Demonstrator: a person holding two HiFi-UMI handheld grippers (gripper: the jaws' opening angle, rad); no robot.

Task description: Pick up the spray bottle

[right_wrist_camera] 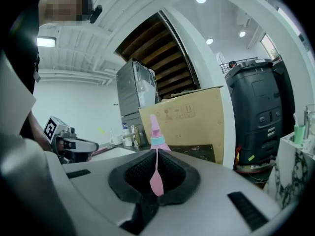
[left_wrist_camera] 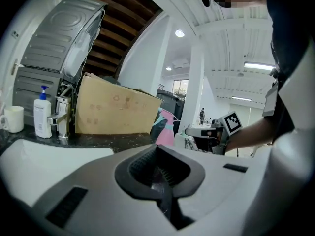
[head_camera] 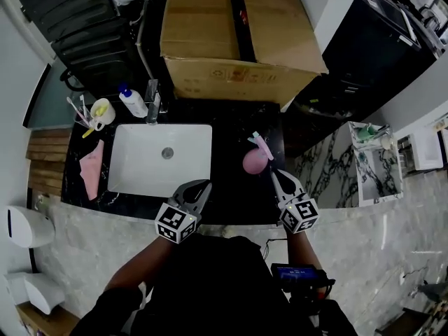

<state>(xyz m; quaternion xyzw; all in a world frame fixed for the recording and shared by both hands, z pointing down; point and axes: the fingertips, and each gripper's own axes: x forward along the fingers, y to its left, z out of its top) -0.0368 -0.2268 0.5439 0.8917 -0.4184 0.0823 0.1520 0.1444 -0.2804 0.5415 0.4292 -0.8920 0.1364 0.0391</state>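
Toothbrushes (head_camera: pixel 77 108) stand in cup (head_camera: pixel 103 111); left hand-held gripper (head_camera: pixel 204 186) and right hand-held gripper (head_camera: pixel 274 176) clenched empty.

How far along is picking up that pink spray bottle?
Nothing done yet: the pink plastic spray bottle stands on the black counter. In hand: the right hand-held gripper, jaws shut, points at it from close by. Left: open, grip, lift.

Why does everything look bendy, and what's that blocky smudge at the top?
Head view: the wide lens bows the cardboard box and countertop, with dark corners. Left gripper view: the ceiling lamp glares; the blocky patch was added afterwards to hide a face. Right gripper view: same bending and patch.
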